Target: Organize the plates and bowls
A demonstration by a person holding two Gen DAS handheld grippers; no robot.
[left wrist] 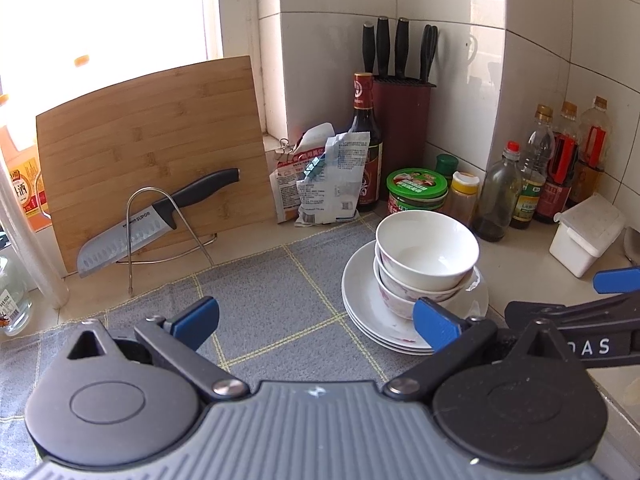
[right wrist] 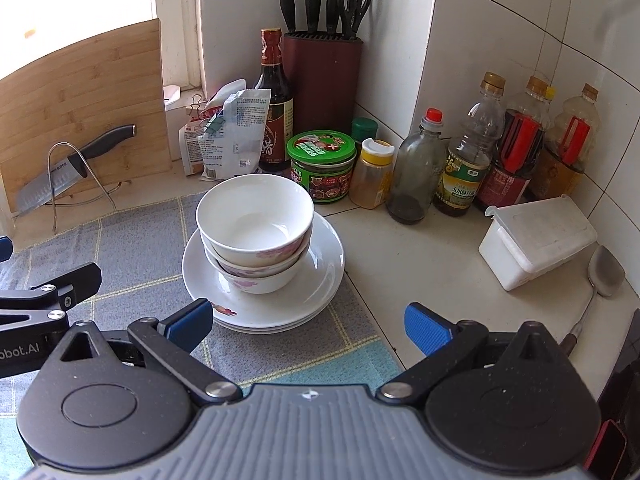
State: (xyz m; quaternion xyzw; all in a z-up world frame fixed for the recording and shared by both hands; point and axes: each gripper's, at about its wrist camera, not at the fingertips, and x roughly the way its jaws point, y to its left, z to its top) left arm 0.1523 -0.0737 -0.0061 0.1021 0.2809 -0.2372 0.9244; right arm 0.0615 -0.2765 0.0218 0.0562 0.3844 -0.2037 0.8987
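Three white bowls (left wrist: 427,256) (right wrist: 256,224) with pink flower prints sit nested on a stack of white plates (left wrist: 360,300) (right wrist: 316,280) at the right edge of a grey checked mat (left wrist: 260,300) (right wrist: 136,248). My left gripper (left wrist: 316,324) hovers open over the mat, just in front and left of the stack, nothing between its blue pads. In the right wrist view my right gripper (right wrist: 308,328) is also open and empty, just in front of the plates. Each gripper's arm shows at the edge of the other's view.
A bamboo cutting board (left wrist: 152,152) and a knife (left wrist: 156,216) on a wire rack stand at the back left. Sauce bottles (right wrist: 472,152), jars (right wrist: 322,164), a knife block (right wrist: 324,80) and packets (left wrist: 320,180) crowd the corner. A white lidded box (right wrist: 536,240) and a metal spatula (right wrist: 600,276) lie right.
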